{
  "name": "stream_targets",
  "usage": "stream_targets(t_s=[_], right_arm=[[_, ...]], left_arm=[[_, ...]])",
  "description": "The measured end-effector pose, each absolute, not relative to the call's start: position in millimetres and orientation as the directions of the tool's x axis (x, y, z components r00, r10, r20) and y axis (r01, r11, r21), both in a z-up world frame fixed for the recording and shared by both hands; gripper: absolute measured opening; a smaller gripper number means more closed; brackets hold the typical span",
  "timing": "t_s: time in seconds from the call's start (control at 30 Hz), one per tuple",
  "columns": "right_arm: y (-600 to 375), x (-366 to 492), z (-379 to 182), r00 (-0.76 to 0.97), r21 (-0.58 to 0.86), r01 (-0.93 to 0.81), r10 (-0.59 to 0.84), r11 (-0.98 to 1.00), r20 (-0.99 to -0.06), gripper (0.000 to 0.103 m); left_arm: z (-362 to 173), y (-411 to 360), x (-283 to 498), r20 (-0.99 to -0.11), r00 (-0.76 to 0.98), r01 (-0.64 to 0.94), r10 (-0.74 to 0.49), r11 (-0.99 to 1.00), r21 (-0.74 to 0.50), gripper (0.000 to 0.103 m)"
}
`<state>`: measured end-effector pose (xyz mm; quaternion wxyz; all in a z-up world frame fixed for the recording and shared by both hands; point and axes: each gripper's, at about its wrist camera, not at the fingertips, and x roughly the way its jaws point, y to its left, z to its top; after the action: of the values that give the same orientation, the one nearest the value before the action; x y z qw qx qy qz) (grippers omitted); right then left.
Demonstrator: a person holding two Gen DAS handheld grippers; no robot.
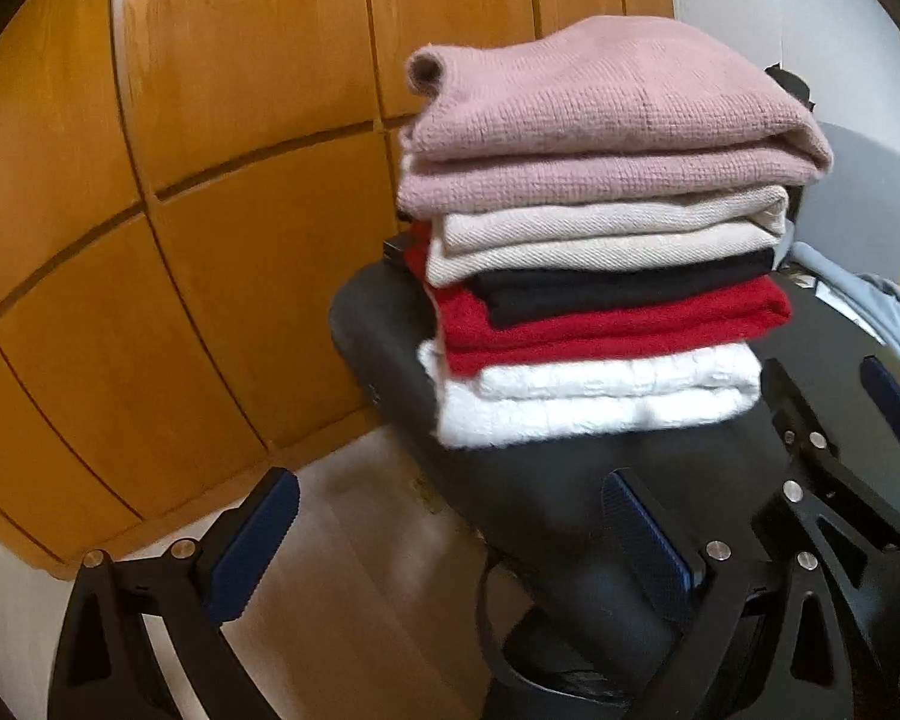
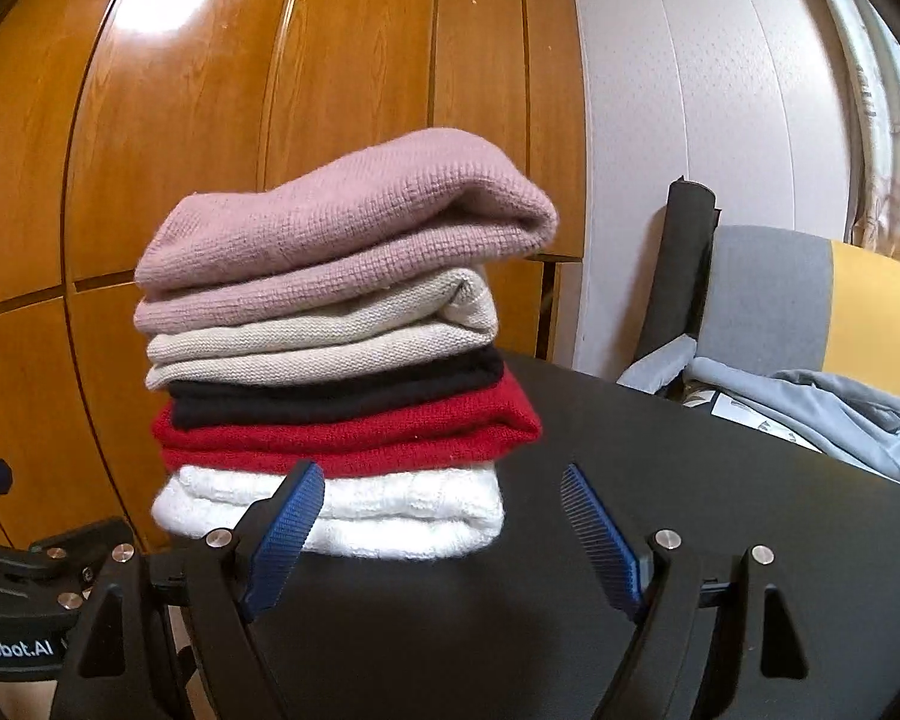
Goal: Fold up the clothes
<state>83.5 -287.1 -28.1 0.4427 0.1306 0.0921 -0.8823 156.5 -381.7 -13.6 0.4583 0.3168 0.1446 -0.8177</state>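
Left wrist view: left tool (image 1: 447, 519) spread wide, nothing btwn its blue ribbed pads (image 1: 258, 546). Ahead and slightly right of it, a stack of five folded knits sits on the black matte surface (image 1: 546, 492). Top to bottom: dusty-pink waffle-knit sweater (image 1: 606, 114), beige knit sweater (image 1: 606, 234), thin black knit (image 1: 618, 291), red knit sweater (image 1: 606, 324), fluffy white cable-knit sweater (image 1: 588, 396). The tool's right pad sits over the surface; the left pad hangs past the surface edge, over pale floor (image 1: 342, 540). Orange-brown wooden panel doors (image 1: 180, 180) fill the bkgd to the left. Part of the right tool's black frame shows at far right, w/ pale grey-blue fabric (image 1: 870, 300) beyond it.

Right wrist view: right tool (image 2: 441, 525) also released, pads apart, gripping nothing. Stack is directly ahead, a bit left; the tool's left pad (image 2: 285, 534) overlaps the white sweater (image 2: 390, 510) in frame, contact can't be told. Same order upward: red (image 2: 354, 438), black (image 2: 336, 393), beige (image 2: 324, 336), pink (image 2: 342, 228). Stack sits near the surface's (image 2: 660, 468) left edge. Farther right, a grey-and-yellow chair back (image 2: 810, 300) w/ crumpled grey-blue fabric (image 2: 828, 408) on it, well apart from the stack. White textured wall (image 2: 690, 120) behind.
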Motion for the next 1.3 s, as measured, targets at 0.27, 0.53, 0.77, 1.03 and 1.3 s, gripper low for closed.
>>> stream_targets(t_s=[0.27,0.53,0.77,1.03,1.3], right_arm=[[-287.5,90.9,-30.2,-0.581,-0.082,0.806,-0.759,-0.586,-0.292,0.084],[-286.3,84.0,-31.2,-0.575,-0.05,0.805,-0.759,-0.591,-0.305,0.085],[-283.1,74.0,-32.7,-0.581,-0.007,0.791,-0.747,-0.612,-0.322,0.085],[-285.7,76.4,-34.0,-0.586,-0.025,0.79,-0.742,-0.613,-0.326,0.085],[-287.4,73.2,-35.4,-0.583,-0.022,0.789,-0.737,-0.614,-0.34,0.085]], left_arm=[[-13.5,-386.4,162.2,-0.66,-0.383,0.856,-0.647,-0.517,0.01,0.102],[-11.6,-387.5,165.1,-0.654,-0.4,0.855,-0.642,-0.518,-0.014,0.102],[-10.0,-388.1,170.0,-0.642,-0.522,0.811,-0.562,-0.56,-0.169,0.102],[-15.3,-385.7,165.1,-0.66,-0.412,0.856,-0.628,-0.514,-0.045,0.098],[-21.7,-383.4,164.4,-0.691,-0.397,0.847,-0.603,-0.532,-0.023,0.097]])
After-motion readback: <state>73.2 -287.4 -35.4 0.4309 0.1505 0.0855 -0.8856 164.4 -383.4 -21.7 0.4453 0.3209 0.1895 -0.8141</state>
